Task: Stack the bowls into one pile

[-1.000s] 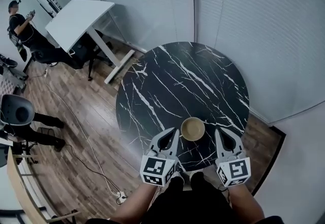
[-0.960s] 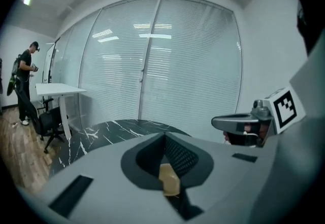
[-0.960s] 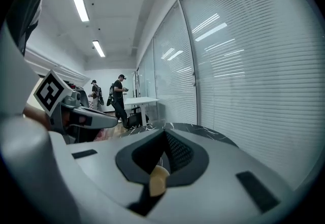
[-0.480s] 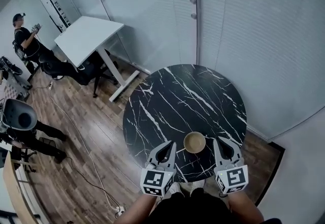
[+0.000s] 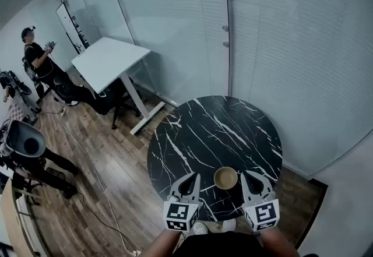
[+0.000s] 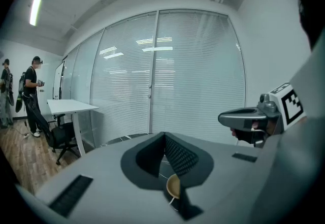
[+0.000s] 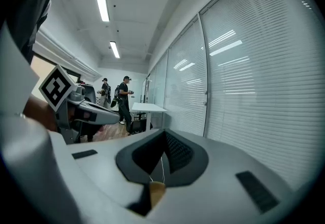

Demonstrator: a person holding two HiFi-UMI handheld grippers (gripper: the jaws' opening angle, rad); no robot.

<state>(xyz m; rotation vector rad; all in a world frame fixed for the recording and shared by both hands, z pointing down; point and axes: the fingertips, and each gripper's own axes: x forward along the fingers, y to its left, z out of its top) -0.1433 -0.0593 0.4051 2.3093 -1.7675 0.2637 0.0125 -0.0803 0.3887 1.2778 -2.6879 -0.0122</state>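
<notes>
Far left there's a person (image 5: 36,55) by the wall, well away from me. Next comes a white desk (image 5: 111,60), with a wide strip of wood floor (image 5: 99,174) between it and my spot.

The round black marble table (image 5: 215,127) is right in front of me. Its near rim curves under both of my tools, and most of the top toward the far edge is bare, so that's where the room is.

My left gripper (image 5: 194,176) hangs over the near rim with its jaws pressed together, nothing in them.

Just right of it is the tan bowl (image 5: 225,178). It stands upright on the marble close to the near edge, between the two tools and touching neither. From above it reads as one bowl, and I can't tell if others nest inside it.

My right gripper (image 5: 246,173) is just past the bowl, also closed tight and empty.

On the right the table's edge runs near the glass wall with blinds (image 5: 280,46), so that side is tight.
</notes>
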